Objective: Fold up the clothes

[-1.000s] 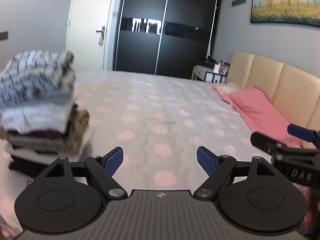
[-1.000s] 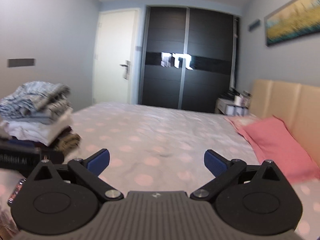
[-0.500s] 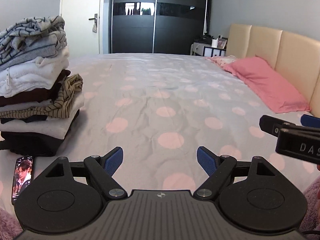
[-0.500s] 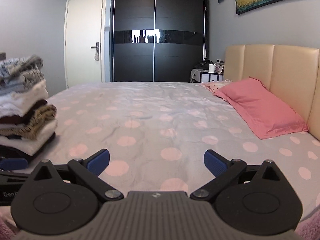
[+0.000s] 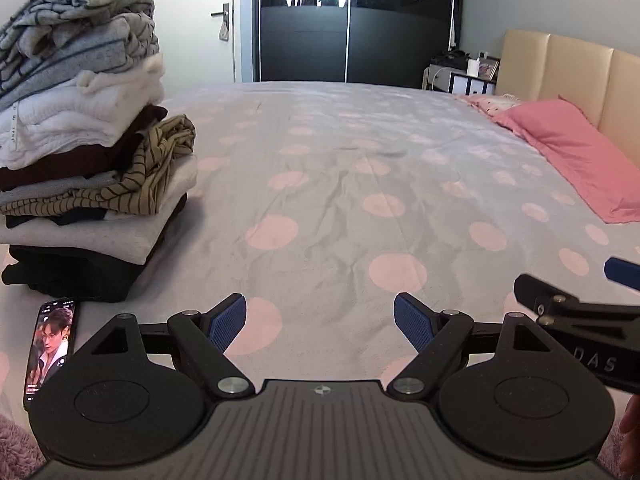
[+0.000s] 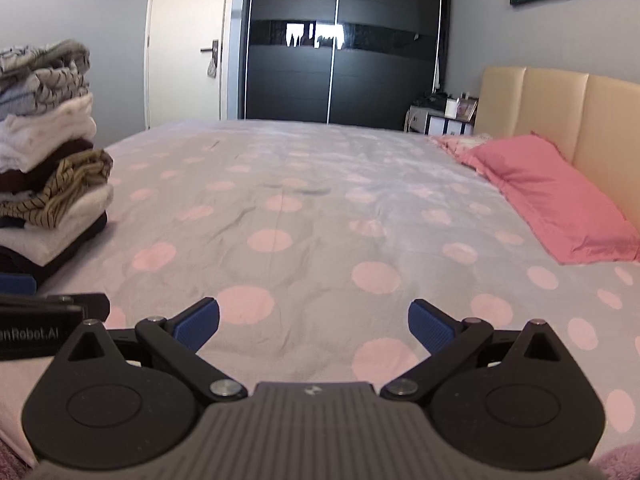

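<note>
Left wrist view: left tool (image 5: pixel 320 322) and right tool (image 6: pixel 314 326) both spread, empty, over bed (image 5: pixel 360 184); next garment should come from stack (image 5: pixel 80 140) at bed's left edge, top first.

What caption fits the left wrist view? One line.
Open left gripper over polka-dot grey bedsheet, tall stack of folded clothes and phone alongside.

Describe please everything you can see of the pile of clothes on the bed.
The pile of clothes stands on the left side of the bed, near its edge. It is tall and leans a little. From the top: grey striped knitwear, loosely bunched; thick white pieces; a dark maroon one; an olive garment with dark stripes that spills out to the right; a pale folded piece; black fabric at the bottom. A phone with a lit screen lies on the bed just in front. Neither tongs touch it.
</note>
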`<state>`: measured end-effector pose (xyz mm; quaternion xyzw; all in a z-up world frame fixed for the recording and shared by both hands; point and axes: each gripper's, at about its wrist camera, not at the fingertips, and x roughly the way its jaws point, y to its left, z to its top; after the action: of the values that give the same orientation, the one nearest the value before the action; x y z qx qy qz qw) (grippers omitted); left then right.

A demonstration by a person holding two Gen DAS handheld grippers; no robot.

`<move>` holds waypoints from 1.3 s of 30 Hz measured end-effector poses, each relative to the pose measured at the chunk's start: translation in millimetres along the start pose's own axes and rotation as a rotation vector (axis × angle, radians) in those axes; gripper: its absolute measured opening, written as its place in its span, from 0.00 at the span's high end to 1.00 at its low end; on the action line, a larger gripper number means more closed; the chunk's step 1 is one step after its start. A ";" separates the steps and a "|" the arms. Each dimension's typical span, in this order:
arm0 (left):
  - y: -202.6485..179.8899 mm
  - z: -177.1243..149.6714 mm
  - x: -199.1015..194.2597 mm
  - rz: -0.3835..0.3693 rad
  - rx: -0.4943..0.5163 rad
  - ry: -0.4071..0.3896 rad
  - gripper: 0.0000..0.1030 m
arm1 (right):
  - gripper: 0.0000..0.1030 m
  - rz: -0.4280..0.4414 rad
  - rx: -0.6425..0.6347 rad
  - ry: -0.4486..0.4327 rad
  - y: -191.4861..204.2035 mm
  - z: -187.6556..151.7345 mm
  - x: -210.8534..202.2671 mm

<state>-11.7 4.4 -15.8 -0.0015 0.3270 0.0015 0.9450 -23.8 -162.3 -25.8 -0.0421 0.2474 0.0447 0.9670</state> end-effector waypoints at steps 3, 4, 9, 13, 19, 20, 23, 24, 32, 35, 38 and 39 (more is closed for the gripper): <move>-5.8 0.6 -1.5 0.004 0.013 -0.006 0.21 | 0.01 -0.007 0.032 0.029 -3.6 -1.7 6.0; -7.3 0.9 -3.0 0.003 0.013 -0.011 0.21 | 0.01 -0.008 0.042 0.025 -5.0 -1.4 4.6; -12.7 1.9 -13.5 0.005 0.012 -0.042 0.21 | 0.01 -0.013 0.045 -0.004 -8.5 -0.9 -6.0; -14.1 0.5 -16.7 0.007 0.024 -0.049 0.21 | 0.01 -0.004 0.056 -0.008 -12.4 -1.2 -12.7; -11.4 0.3 -18.5 0.016 0.014 -0.052 0.21 | 0.01 0.002 0.062 -0.010 -12.2 -0.4 -16.0; -11.2 0.6 -18.9 0.016 0.012 -0.053 0.21 | 0.01 0.006 0.059 -0.008 -11.1 -0.3 -15.8; -10.2 1.2 -19.3 0.018 0.008 -0.056 0.22 | 0.01 0.012 0.048 -0.010 -7.8 0.4 -16.0; -9.8 1.4 -19.3 0.019 0.007 -0.056 0.22 | 0.01 0.012 0.047 -0.012 -7.7 0.7 -15.8; -7.6 0.5 -15.9 0.017 0.007 -0.038 0.22 | 0.01 0.008 0.045 -0.015 -6.6 0.7 -14.9; -7.8 0.6 -16.2 0.017 0.007 -0.039 0.22 | 0.01 0.009 0.041 -0.019 -5.8 0.8 -15.1; -7.9 0.8 -17.9 0.019 0.008 -0.047 0.22 | 0.01 0.011 0.041 -0.025 -5.1 1.1 -16.2; -7.8 0.9 -18.4 0.020 0.008 -0.049 0.22 | 0.01 0.010 0.041 -0.028 -5.1 1.2 -16.5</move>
<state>-25.6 -3.5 -3.8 0.0056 0.3036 0.0095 0.9528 -37.1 -168.4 -16.5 -0.0206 0.2350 0.0452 0.9707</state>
